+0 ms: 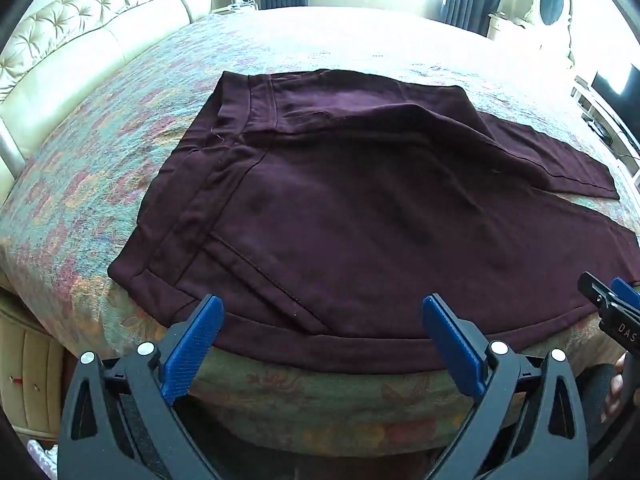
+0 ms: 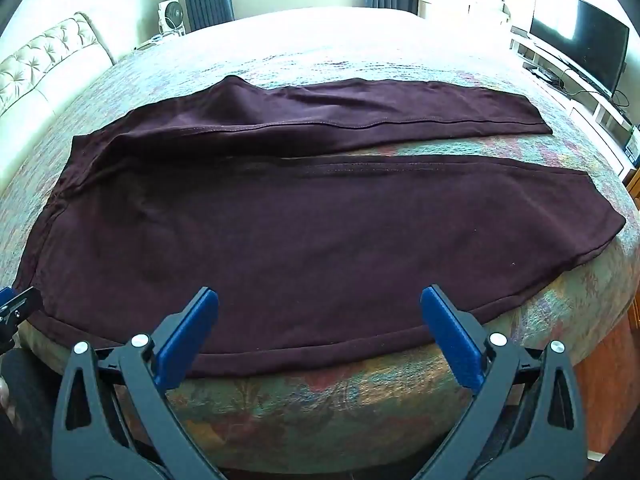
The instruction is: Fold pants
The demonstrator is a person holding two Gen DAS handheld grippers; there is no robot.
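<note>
Left wrist | pants (image 1: 340, 208) hem at bed (image 1: 320, 400) edge | left tool (image 1: 322, 316), right tool (image 2: 319, 308) agape, empty

The pants (image 2: 304, 240) are dark purple-brown and soft. They lie flat and spread out on the bed. The top part with the waistband (image 1: 192, 208) is on the left side. The two legs stretch out to the right. A thin gap shows between the legs. The near leg lies along the near bed edge.
</note>
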